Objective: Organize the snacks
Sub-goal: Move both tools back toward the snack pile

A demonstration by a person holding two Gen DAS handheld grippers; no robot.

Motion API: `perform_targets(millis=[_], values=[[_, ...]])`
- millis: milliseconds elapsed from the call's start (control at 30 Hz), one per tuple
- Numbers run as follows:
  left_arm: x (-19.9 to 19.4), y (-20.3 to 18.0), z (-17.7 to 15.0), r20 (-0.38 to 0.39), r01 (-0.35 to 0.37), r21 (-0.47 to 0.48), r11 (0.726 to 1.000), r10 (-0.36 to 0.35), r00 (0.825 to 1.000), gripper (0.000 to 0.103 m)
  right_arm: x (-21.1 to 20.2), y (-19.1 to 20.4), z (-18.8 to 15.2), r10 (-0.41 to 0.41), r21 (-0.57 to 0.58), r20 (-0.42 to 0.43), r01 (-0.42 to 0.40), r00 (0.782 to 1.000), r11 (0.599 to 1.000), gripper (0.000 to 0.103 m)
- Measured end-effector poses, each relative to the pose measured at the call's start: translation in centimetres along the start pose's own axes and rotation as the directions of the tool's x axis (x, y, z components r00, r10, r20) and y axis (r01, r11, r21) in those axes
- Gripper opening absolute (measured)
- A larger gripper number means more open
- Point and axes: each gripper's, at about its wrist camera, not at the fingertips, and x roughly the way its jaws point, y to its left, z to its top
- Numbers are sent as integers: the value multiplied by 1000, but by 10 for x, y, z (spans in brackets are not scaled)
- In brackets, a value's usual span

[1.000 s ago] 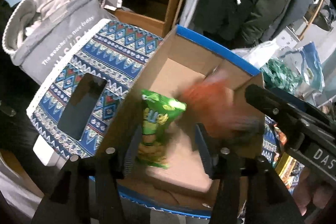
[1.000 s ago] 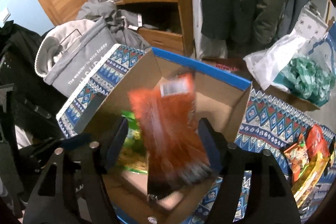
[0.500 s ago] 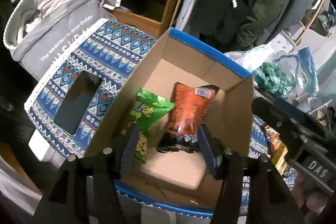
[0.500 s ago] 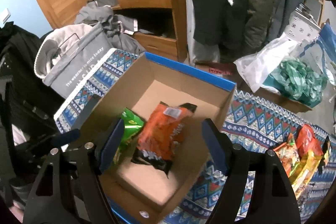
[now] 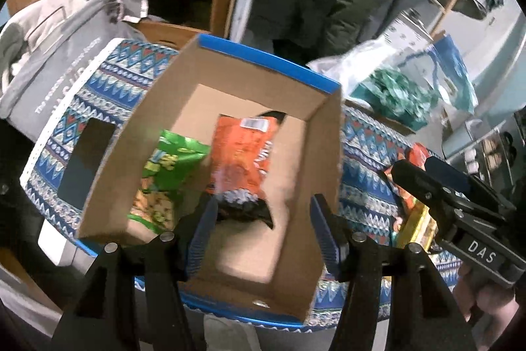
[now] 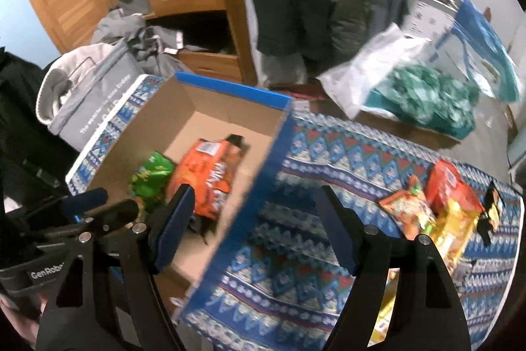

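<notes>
- Bench (image 6: 345, 153): covered w/ blue geometric-print cloth, woven look, soft, slightly rumpled. Carries the box on its left part and the loose snacks toward the right end.
- Cardboard box (image 5: 328, 153): open-top, plain brown inside, blue rim, stiff flat walls. Two bags already in it, room left along its right wall.
- Orange snack bag (image 5: 243, 153): crinkly glossy film, puffy, dark bottom end, white label near top; lies slanted mid-box, touching the green bag.
- Green snack bag (image 5: 167, 173): same thin foil type, smaller, leans on the box's left wall.
- Loose snack pile (image 6: 440, 206): orange, red and yellow packs bunched near the bench's right end, well apart from the box. Slippery, squashy; likely to slide if pinched at the belly.
- Left hand-held gripper (image 5: 263, 226): hangs over the box, jaws apart, nothing between them.
- Right hand-held gripper (image 6: 253, 229): over the box's right wall and cloth, jaws wide apart, empty.
- Step in hand, prob.: go for the next pack. Best approach: come down on one pack at the pile's near edge, pinch the crimped seam, not the air-filled middle, so it doesn't pop out; lift clear of neighbours, then drop into the free right side of the box.
</notes>
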Motion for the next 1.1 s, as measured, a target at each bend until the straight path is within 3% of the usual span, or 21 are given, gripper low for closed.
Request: perform_targets(millis=[600,1100], values=[[18,-106,-28,-70,52,191,980,-39,997,60,-40,-131,-63,-103,191,-20,105,994,976,77],[66,-208,-56,-113,74,381,922,-33,993,61,-70,-243,-119,-181,387,-68,193,981,902,77]])
